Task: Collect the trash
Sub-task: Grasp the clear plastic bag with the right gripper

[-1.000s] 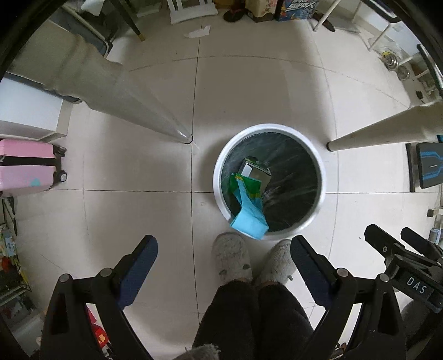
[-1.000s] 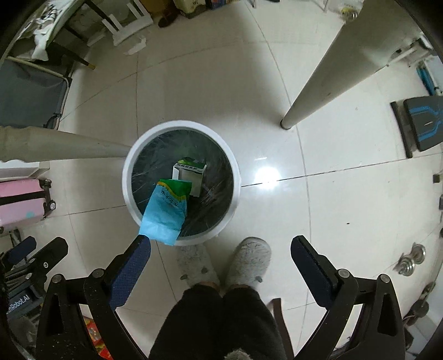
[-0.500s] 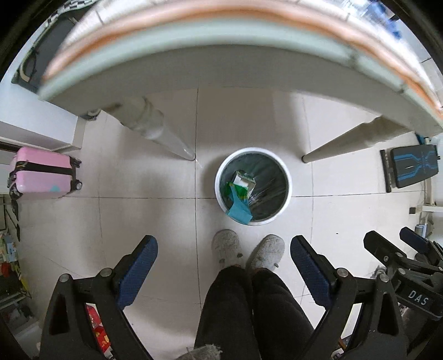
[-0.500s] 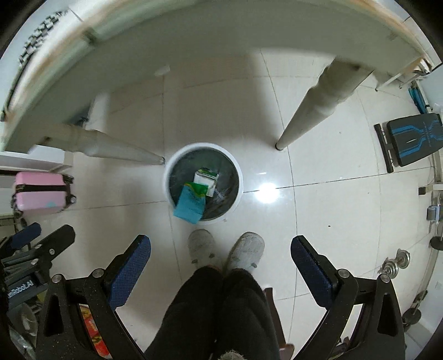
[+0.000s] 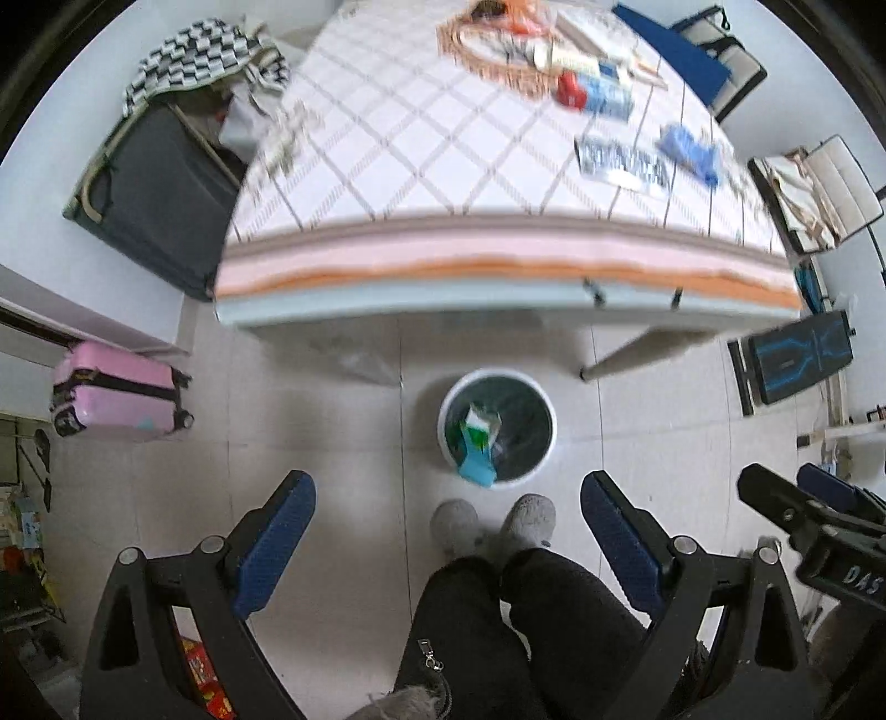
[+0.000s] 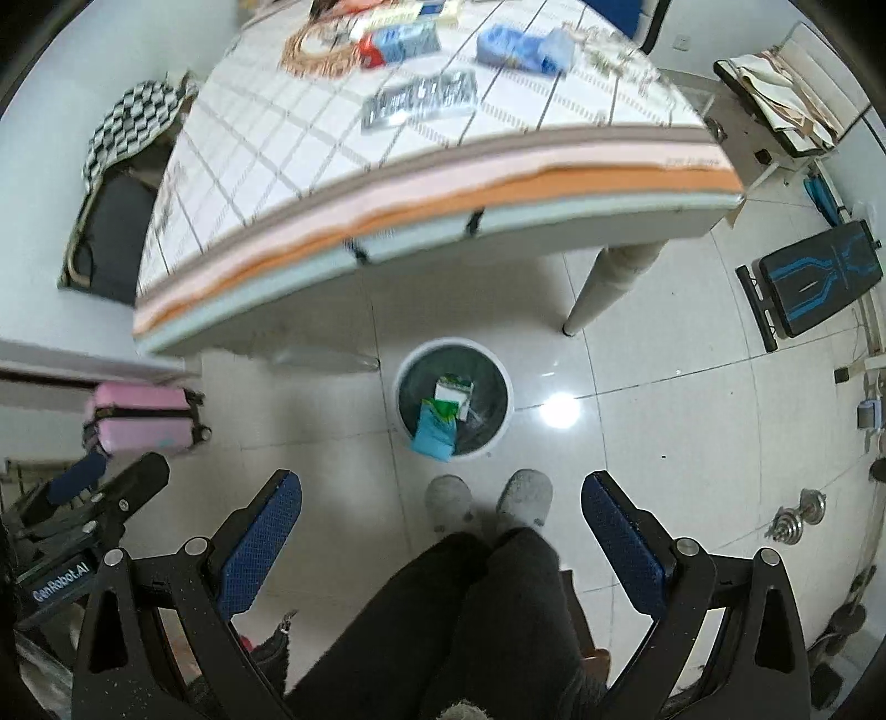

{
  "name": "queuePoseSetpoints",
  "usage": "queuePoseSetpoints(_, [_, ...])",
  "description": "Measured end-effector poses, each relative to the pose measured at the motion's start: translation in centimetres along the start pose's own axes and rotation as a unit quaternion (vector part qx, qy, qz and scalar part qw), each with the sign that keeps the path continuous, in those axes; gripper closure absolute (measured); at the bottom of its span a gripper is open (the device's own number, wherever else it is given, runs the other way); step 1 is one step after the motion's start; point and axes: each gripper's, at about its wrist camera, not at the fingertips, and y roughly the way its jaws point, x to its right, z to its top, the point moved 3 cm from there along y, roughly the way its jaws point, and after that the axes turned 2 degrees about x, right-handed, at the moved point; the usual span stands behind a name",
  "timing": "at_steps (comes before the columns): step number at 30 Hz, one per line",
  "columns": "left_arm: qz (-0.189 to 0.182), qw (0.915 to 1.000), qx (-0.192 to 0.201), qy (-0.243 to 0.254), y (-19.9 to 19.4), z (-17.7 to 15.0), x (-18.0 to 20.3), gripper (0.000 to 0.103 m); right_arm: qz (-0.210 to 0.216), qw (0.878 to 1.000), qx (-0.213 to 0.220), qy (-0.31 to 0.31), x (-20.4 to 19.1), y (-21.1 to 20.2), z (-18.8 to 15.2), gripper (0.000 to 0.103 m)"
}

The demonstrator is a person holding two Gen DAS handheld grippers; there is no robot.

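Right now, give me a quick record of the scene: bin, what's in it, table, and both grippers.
bin: white trash bin, on floor by person's slippers
bin contents: carton; blue-green bag draped over rim
table: wrappers, blue crumpled bag remain
left gripper: open, empty
right gripper: open, empty

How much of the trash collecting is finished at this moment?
Done: a carton and a blue-green packet sit in the bin. In hand: nothing; the left gripper and right gripper are open and empty. Left: wrappers and a blue pack on the table.
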Motion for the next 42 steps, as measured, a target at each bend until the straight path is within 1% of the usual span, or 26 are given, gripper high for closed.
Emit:
queuePoseSetpoints(2, [0.001,0.9999,0.015,-0.003,-0.9,1.9,0.3,0.0,-0.001,1.0,0.006,0.003,0.3,-0.9,2.0,0.001])
queuePoseSetpoints(5, [0.012,0.9995,0.027,-0.011,-0.9,4.7,0.9,0.0,-0.018,1.0,0.017,-0.002,1.0,-1.8,6.2,0.001])
queuePoseSetpoints(9, [0.018,0.9989,0.025,-0.035,0.2,8.7,2.4,0.0,-0.038,0.999,0.018,-0.017,2.5,-1.6,11.8,0.001])
queuePoseSetpoints(11, [0.02,0.9984,0.02,-0.049,1.2,11.0,3.4,0.0,-0.057,0.998,0.016,-0.027,3.8,-1.0,15.7,0.001])
queuePoseSetpoints(12, [0.024,0.9979,0.016,-0.059,2.0,12.3,4.1,0.0,-0.059,0.998,0.016,-0.028,4.3,-0.6,17.2,0.001])
queuePoseSetpoints(14, [0.024,0.9974,0.011,-0.068,2.8,14.1,5.0,0.0,-0.065,0.997,0.009,-0.038,5.6,1.0,21.3,0.001])
queuePoseSetpoints(15, [0.035,0.9969,0.003,-0.071,3.7,15.1,5.6,0.0,-0.066,0.997,0.004,-0.044,5.8,1.7,22.6,0.001])
queuePoseSetpoints(16, [0.045,0.9962,-0.005,-0.075,4.4,15.9,6.0,0.0,-0.07,0.996,-0.003,-0.055,6.3,2.7,24.7,0.001])
queuePoseSetpoints(17, [0.048,0.9951,-0.014,-0.085,5.2,16.7,6.3,0.0,-0.075,0.994,-0.008,-0.074,6.5,3.7,26.7,0.001])
queuePoseSetpoints(18, [0.049,0.9938,-0.026,-0.097,6.1,17.4,6.6,0.0,-0.077,0.993,-0.01,-0.087,6.5,4.4,27.9,0.001])
queuePoseSetpoints(21, [0.05,0.9887,-0.052,-0.131,8.8,19.3,7.3,0.0,-0.088,0.984,-0.028,-0.155,5.9,8.1,32.2,0.001])
queuePoseSetpoints(24, [0.043,0.9874,-0.059,-0.14,10.4,20.7,8.4,0.001,-0.1,0.968,-0.053,-0.225,4.9,11.8,35.4,0.001])
queuePoseSetpoints(26, [0.036,0.9884,-0.062,-0.134,11.2,21.6,9.3,0.001,-0.095,0.963,-0.066,-0.245,4.5,13.2,36.4,0.001])
queuePoseSetpoints(27, [0.033,0.9887,-0.065,-0.131,11.5,21.8,9.6,0.001,-0.087,0.961,-0.072,-0.253,4.3,14.1,36.9,0.002])
queuePoseSetpoints(29, [0.025,0.9894,-0.076,-0.121,12.4,22.2,10.4,0.001,-0.072,0.96,-0.078,-0.26,4.3,14.6,37.1,0.019])
queuePoseSetpoints(30, [0.02,0.9899,-0.083,-0.113,12.9,22.3,10.9,0.001,-0.071,0.96,-0.075,-0.26,4.6,14.6,37.3,0.021])
queuePoseSetpoints(31, [0.016,0.9902,-0.088,-0.107,13.2,22.4,11.3,0.001,-0.07,0.962,-0.068,-0.257,5.0,14.3,37.3,0.03])
queuePoseSetpoints(32, [0.011,0.9905,-0.094,-0.099,13.6,22.5,11.8,0.001,-0.073,0.964,-0.061,-0.248,5.7,13.8,37.5,0.047])
queuePoseSetpoints(33, [0.004,0.9905,-0.1,-0.094,14.0,22.5,12.3,0.001,-0.073,0.969,-0.059,-0.23,6.7,13.4,37.7,0.056])
queuePoseSetpoints(34, [-0.005,0.99,-0.109,-0.089,14.5,22.6,13.0,0.001,-0.061,0.975,-0.064,-0.206,7.6,13.0,37.9,0.063])
queuePoseSetpoints(35, [-0.012,0.9896,-0.116,-0.085,14.9,22.7,13.5,0.001,-0.045,0.982,-0.07,-0.171,9.0,12.6,38.1,0.064])
queuePoseSetpoints(37, [-0.02,0.989,-0.126,-0.074,15.8,23.0,14.7,0.001,-0.038,0.988,-0.068,-0.135,11.0,12.0,38.3,0.065])
queuePoseSetpoints(39, [-0.012,0.9892,-0.134,-0.059,16.8,23.3,15.5,0.0,-0.032,0.991,-0.066,-0.113,12.4,11.5,38.3,0.065])
queuePoseSetpoints(40, [-0.009,0.9901,-0.128,-0.057,16.9,23.5,15.9,0.0,-0.029,0.992,-0.07,-0.103,13.1,11.5,38.2,0.065])
queuePoseSetpoints(41, [-0.007,0.9917,-0.113,-0.061,16.8,23.8,16.1,0.0,-0.027,0.992,-0.074,-0.097,13.5,11.6,38.1,0.065])
queuePoseSetpoints(42, [-0.002,0.9922,-0.11,-0.059,16.7,24.0,16.2,0.0,-0.025,0.993,-0.077,-0.092,14.1,11.7,38.0,0.065])
